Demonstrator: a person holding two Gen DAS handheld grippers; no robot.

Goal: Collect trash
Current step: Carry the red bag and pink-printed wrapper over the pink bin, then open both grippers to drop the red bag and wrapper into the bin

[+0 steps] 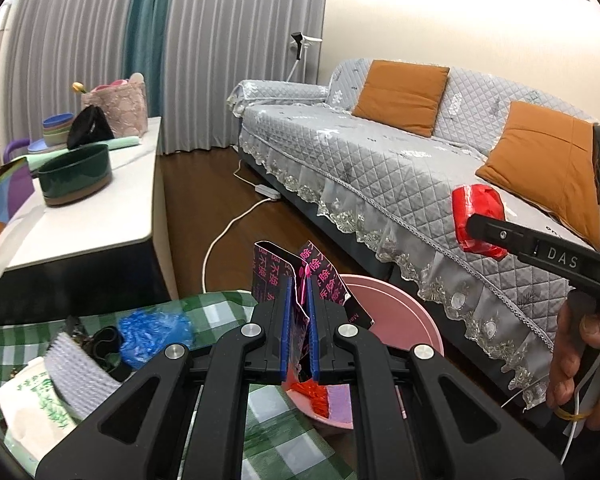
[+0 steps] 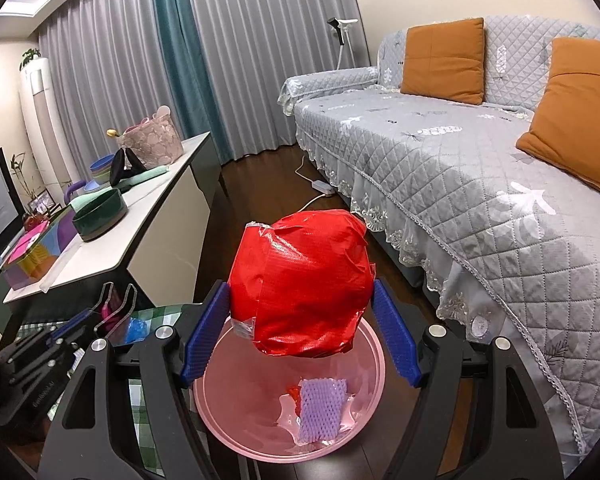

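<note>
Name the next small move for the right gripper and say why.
Probably open the right gripper and let go. It holds the crumpled red foil-like ball directly above the round pink plastic basin, where a purple foam net sleeve already lies, so the ball should drop in.

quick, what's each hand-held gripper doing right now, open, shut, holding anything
Left hand-held gripper: shut on the black and pink wrapper.
Right hand-held gripper: holding the red wrapped ball between its pads, above the pink bin.
</note>
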